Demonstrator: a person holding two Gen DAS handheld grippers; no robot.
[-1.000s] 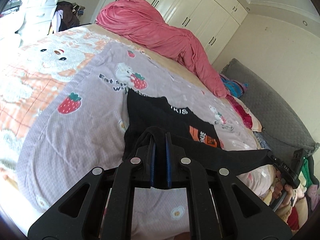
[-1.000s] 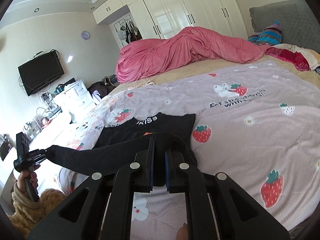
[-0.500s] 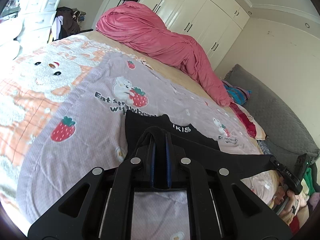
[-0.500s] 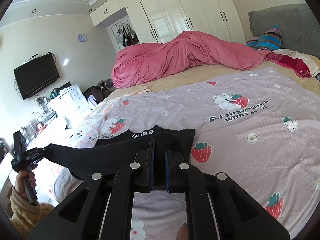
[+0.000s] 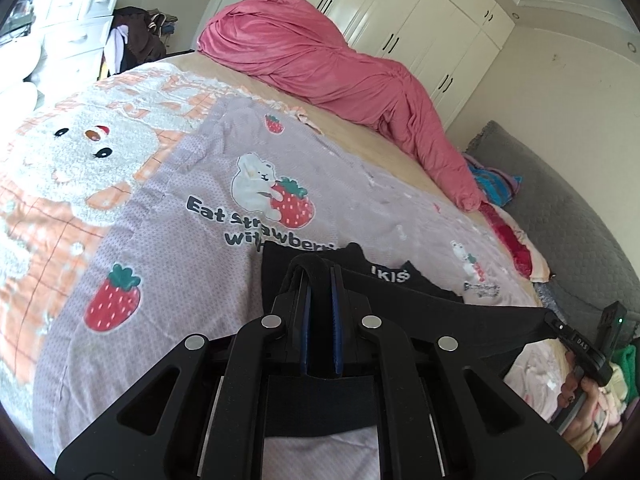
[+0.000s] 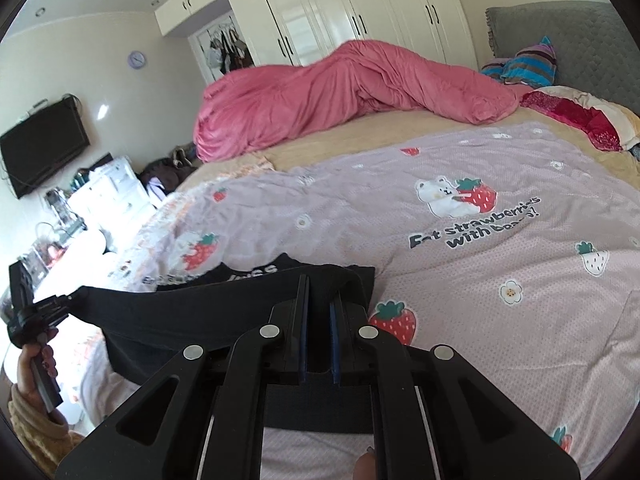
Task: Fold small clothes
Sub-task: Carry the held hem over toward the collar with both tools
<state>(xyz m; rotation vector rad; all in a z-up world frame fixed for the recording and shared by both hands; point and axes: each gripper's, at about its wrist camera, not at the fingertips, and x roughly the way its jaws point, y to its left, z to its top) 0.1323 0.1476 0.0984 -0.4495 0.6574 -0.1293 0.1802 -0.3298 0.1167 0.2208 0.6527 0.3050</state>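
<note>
A small black garment [image 5: 400, 280] with white lettering lies on the lilac strawberry-print sheet [image 5: 168, 240]. My left gripper [image 5: 320, 276] is shut on one corner of its near edge. My right gripper [image 6: 318, 288] is shut on the other corner. The near edge is stretched taut between them and lifted over the rest of the black garment [image 6: 192, 316]. The right gripper also shows at the right of the left wrist view [image 5: 556, 326], and the left gripper at the left of the right wrist view [image 6: 68, 300].
A bunched pink duvet [image 5: 328, 64] lies across the far side of the bed. A grey headboard [image 6: 560, 36] and striped pillows [image 6: 524, 64] stand at one end. White drawers [image 5: 76, 24] and a wall TV [image 6: 40, 148] stand beyond the other end.
Both grippers have carried the garment's near edge forward over the rest of it. The orange print seen a second ago is now covered and less of the garment shows.
</note>
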